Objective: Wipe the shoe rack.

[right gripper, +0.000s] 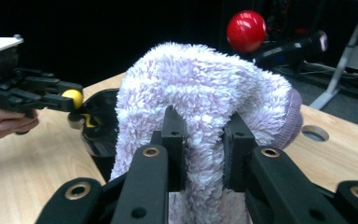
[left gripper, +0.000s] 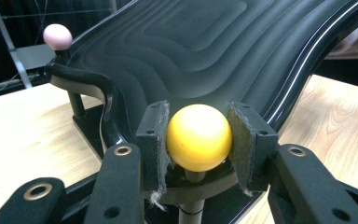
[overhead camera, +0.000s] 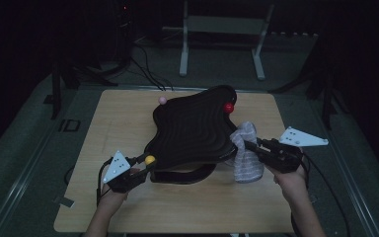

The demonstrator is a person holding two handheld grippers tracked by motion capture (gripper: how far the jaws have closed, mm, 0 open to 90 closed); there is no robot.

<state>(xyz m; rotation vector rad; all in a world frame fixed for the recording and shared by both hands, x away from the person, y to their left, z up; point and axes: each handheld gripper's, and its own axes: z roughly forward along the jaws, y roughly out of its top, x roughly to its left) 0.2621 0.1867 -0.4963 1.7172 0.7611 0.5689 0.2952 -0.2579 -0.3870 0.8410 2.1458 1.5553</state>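
Gripping the yellow ball [left gripper: 199, 137] are the pads [left gripper: 154, 140] of the left gripper [overhead camera: 143, 163], one on each side of it, jaws closed narrow on it; ball is being carried on a short post at the near-left corner of the black wavy board [overhead camera: 192, 131], approx. mid-table. The board is being seen raised on a dark base, w/ ridged contour lines across its top. A pink ball [overhead camera: 163, 100] is sitting at the board's far-left corner & a red ball [overhead camera: 228, 107] at its far-right corner. The fluffy pale-lilac sock [overhead camera: 246, 153] is being pinched by the right gripper [overhead camera: 249, 145], jaws narrow w/ a fold of the pile between them; the sock is hanging just beside the board's right edge, touching it, its lower end down on the wooden table [overhead camera: 128, 123]. Both grippers are being held by a person's hands, left hand [overhead camera: 111, 197] & right hand [overhead camera: 291, 180], at the table's near side.
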